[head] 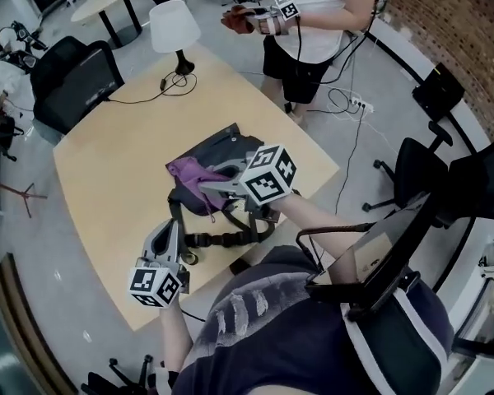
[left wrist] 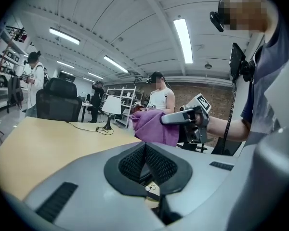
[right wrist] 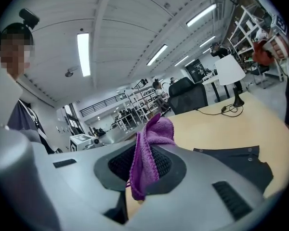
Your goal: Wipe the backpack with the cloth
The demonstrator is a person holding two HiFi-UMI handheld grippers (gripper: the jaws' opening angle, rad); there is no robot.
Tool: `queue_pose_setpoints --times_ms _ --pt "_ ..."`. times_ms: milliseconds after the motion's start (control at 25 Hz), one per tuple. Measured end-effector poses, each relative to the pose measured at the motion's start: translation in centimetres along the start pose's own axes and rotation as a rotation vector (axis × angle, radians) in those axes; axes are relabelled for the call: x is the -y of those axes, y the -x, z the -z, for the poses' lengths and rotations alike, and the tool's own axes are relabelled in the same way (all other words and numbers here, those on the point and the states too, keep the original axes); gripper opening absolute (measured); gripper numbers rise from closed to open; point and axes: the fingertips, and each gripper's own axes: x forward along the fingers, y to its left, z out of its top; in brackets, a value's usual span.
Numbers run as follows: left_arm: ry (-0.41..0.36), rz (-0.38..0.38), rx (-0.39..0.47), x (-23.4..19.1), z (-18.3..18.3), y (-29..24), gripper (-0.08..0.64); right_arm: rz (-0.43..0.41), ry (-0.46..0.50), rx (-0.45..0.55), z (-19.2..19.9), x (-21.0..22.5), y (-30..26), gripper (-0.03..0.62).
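- Head view is showing the left gripper (head: 168, 235) hanging nearest the wearer, at about 7 o'clock of the backpack (head: 222, 151), just beside its loose straps (head: 222, 239). Its own view is showing the jaws pressed together, with nothing I can make out between the pads.
- The right gripper (head: 204, 186) is reaching in from 4 o'clock over the bag, and its jaws are clamping the purple cloth (head: 186, 172).
- The backpack is lying flat on the wooden table (head: 107, 163), towards the wearer's edge, with the cloth sitting at its 9 o'clock side.
- Farther off, a white lamp (head: 174, 27) is standing towards 12 o'clock, and another person (head: 313, 15) is working beyond the table.
- Nothing is pinning the bag, so to my eye a firm stroke is risking pushing it across the smooth top. The straps are also lying where a jaw could be catching.
- The cloth is being held by a narrow fold only, so drag may be pulling it free.
- Right gripper view is giving what the head view is hiding beneath the gripper's body: the fold nipped between the pads, a tail dangling below, a bunch standing above.
- Left gripper view is adding a side look at the cloth draping from the right jaws, but its own body is covering the bag. I am not able to tell whether cloth and backpack are touching.
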Motion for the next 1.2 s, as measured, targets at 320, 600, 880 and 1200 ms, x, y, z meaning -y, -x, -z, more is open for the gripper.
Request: queue_pose_setpoints --times_ms 320,600,880,1200 --pt "-0.025 -0.039 0.003 6.2 0.2 -1.2 0.009 -0.040 0.004 0.011 4.0 -2.2 7.4 0.031" --pt "-0.066 -0.007 -0.012 16.5 1.2 -4.6 0.009 -0.085 -0.043 0.048 7.1 -2.4 16.3 0.031" --pt "-0.052 -0.058 -0.079 24.4 3.9 -5.3 0.009 -0.169 -0.105 0.031 10.5 -2.9 21.9 0.031" --pt "-0.014 -0.170 -0.080 25.6 4.7 -2.2 0.009 -0.269 -0.111 -0.006 11.9 -5.8 21.6 0.031"
